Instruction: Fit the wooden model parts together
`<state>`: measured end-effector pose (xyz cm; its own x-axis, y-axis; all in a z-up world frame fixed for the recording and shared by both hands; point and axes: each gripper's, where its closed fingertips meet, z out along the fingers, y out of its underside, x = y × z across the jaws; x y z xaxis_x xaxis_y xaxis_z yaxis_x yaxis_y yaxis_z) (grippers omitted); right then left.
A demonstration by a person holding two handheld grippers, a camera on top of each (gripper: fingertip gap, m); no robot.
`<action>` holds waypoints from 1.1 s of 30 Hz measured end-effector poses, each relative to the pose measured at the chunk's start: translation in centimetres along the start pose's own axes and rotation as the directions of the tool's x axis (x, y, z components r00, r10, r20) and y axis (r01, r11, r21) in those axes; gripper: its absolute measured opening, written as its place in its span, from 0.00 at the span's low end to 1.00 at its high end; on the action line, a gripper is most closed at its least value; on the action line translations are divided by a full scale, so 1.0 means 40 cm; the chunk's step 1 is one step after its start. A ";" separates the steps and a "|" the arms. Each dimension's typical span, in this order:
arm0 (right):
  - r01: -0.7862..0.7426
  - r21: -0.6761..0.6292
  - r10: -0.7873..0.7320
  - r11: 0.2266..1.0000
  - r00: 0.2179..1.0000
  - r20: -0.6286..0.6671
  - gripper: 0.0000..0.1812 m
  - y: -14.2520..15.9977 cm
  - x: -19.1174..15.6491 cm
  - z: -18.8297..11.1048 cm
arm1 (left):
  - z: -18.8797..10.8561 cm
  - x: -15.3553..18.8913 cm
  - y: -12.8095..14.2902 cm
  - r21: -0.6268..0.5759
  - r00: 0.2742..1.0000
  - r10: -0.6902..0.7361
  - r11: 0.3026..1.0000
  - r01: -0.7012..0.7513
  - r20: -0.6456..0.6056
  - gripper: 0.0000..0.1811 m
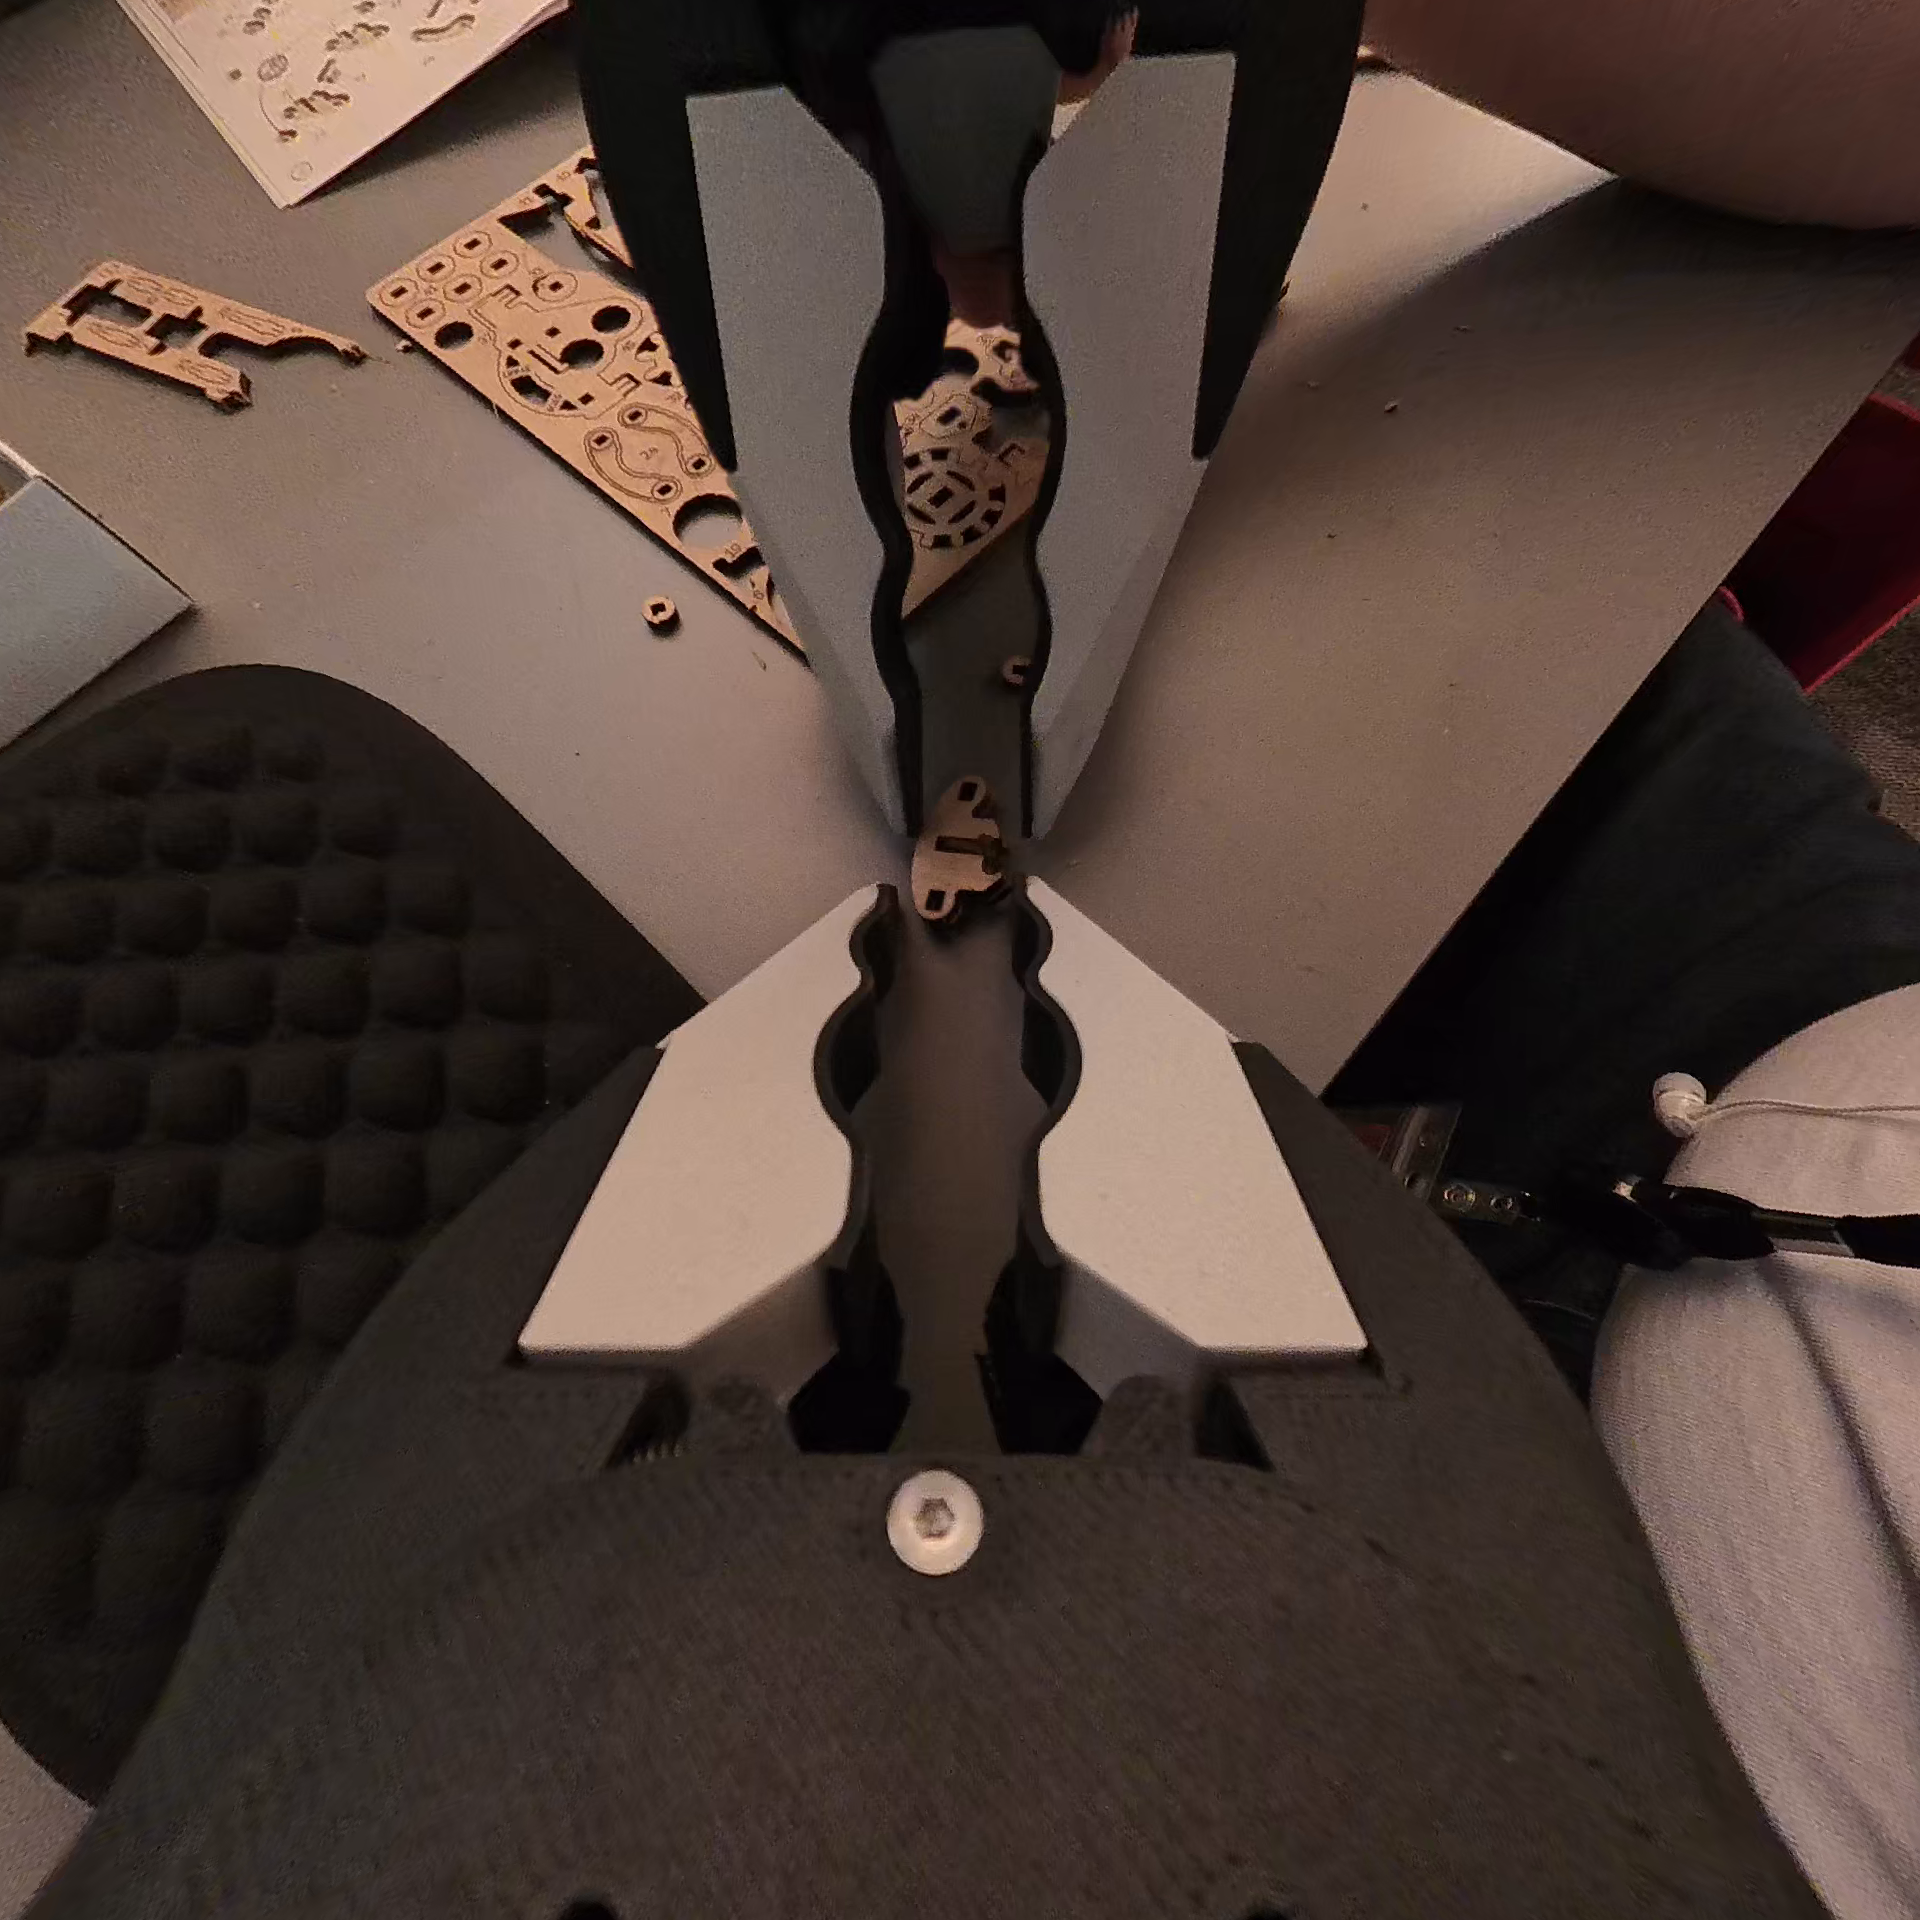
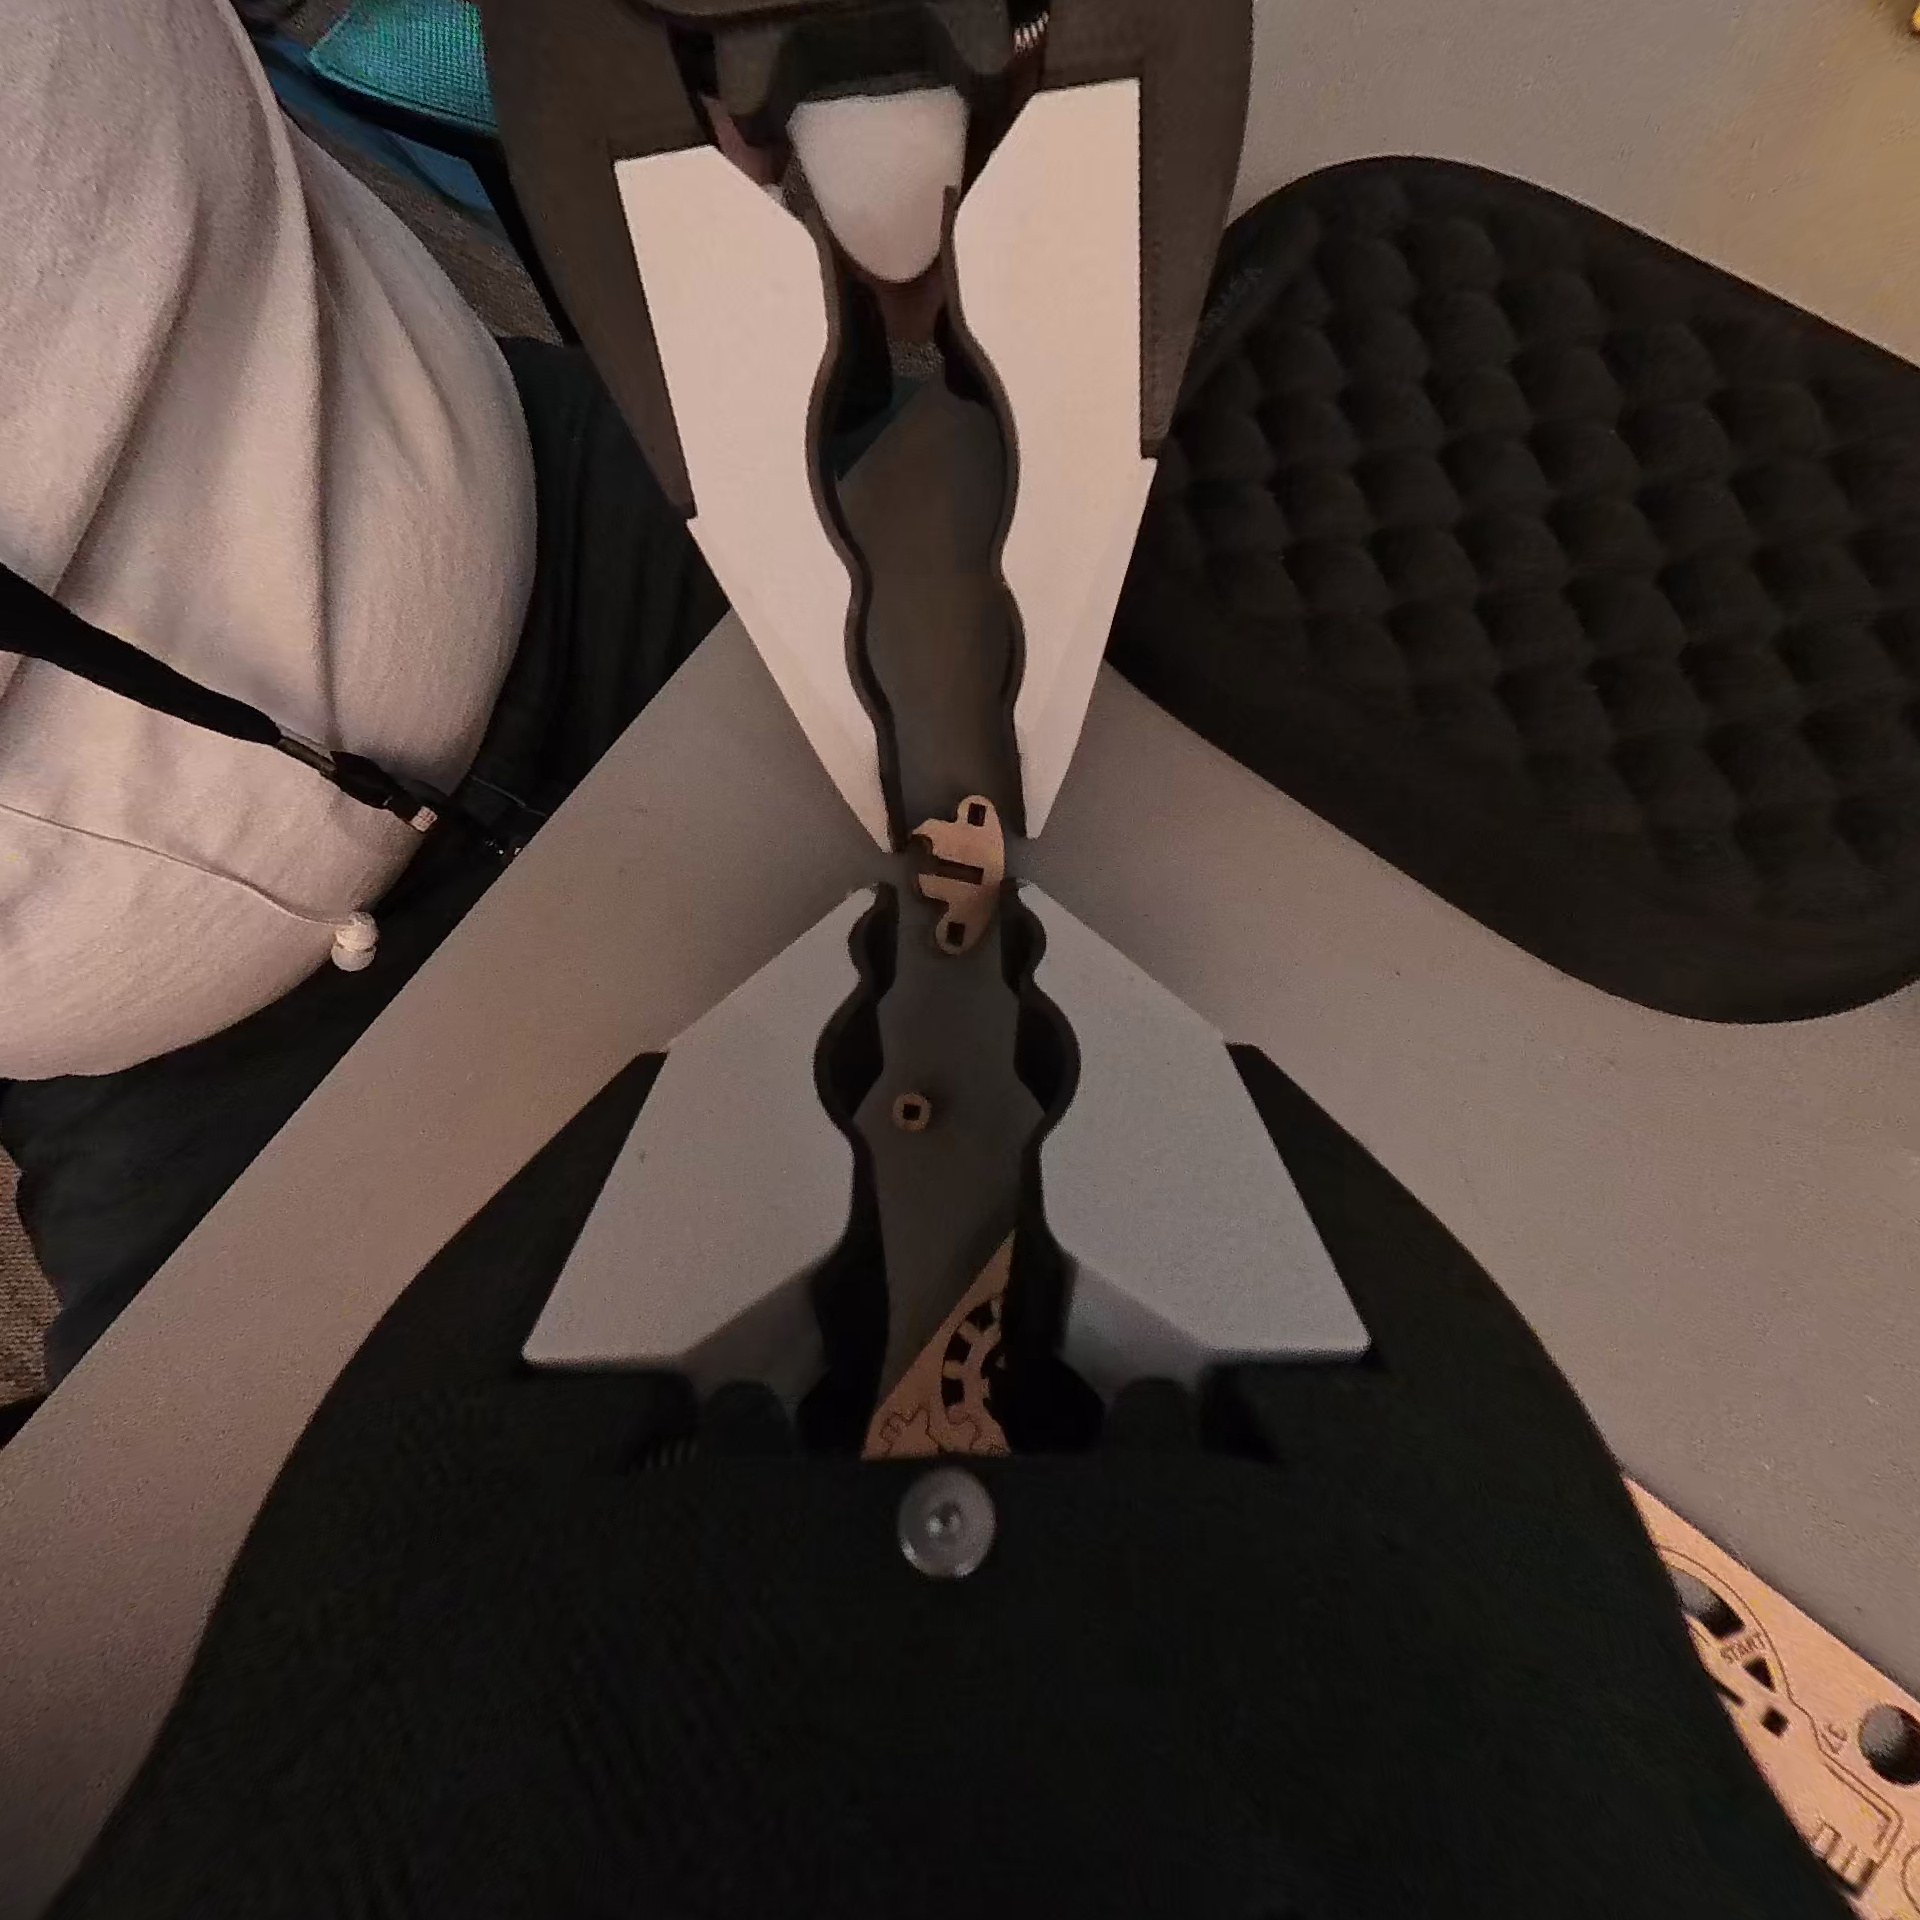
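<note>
A small flat wooden part [image 1: 958, 860] with tabs and a slot is held in the air between two grippers that meet tip to tip. My left gripper [image 1: 956, 891] comes up from the bottom of the left wrist view, shut on the part's lower end. My right gripper [image 1: 966, 831] comes down from the top and pinches its upper end. In the right wrist view the same part [image 2: 958, 868] sits between my right gripper [image 2: 948, 891] below and my left gripper [image 2: 958, 831] above. A short dark pin crosses the part's middle.
A punched wooden parts sheet [image 1: 582, 416], a broken-off frame piece [image 1: 177, 332] and an instruction sheet [image 1: 343, 73] lie on the grey table [image 1: 520, 644]. A small square ring [image 2: 912, 1112] lies loose. A black bumpy pad [image 1: 260, 987] is to the left. A person's lap [image 1: 1766, 1403] is at the table edge. The grippers are tip to tip, or close to it.
</note>
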<state>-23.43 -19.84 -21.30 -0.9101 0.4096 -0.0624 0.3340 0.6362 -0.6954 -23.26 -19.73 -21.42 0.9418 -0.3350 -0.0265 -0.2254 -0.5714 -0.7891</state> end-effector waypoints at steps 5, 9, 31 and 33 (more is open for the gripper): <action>0.008 0.007 -0.008 1.000 1.000 -0.010 0.08 -0.004 0.003 -0.001 | 0.000 0.001 0.000 0.001 1.000 0.000 1.000 0.000 0.001 0.10; 0.001 0.010 0.000 1.000 1.000 -0.017 0.08 -0.004 0.003 0.003 | -0.001 0.003 -0.001 0.005 1.000 0.004 1.000 -0.004 -0.003 0.10; -0.058 0.050 0.058 0.997 0.998 -0.001 0.08 -0.002 0.010 0.008 | -0.006 -0.005 -0.005 0.010 0.994 0.089 0.996 -0.090 0.064 0.09; -0.042 0.046 0.042 0.998 0.999 -0.013 0.08 -0.002 0.011 0.008 | -0.006 -0.006 -0.005 0.011 0.995 0.082 0.997 -0.082 0.063 0.09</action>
<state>-23.93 -19.93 -21.50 -0.8918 0.4449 -0.0823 0.3602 0.5880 -0.7243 -23.49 -19.73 -21.09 0.9342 -0.3323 -0.1296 -0.2996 -0.5337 -0.7909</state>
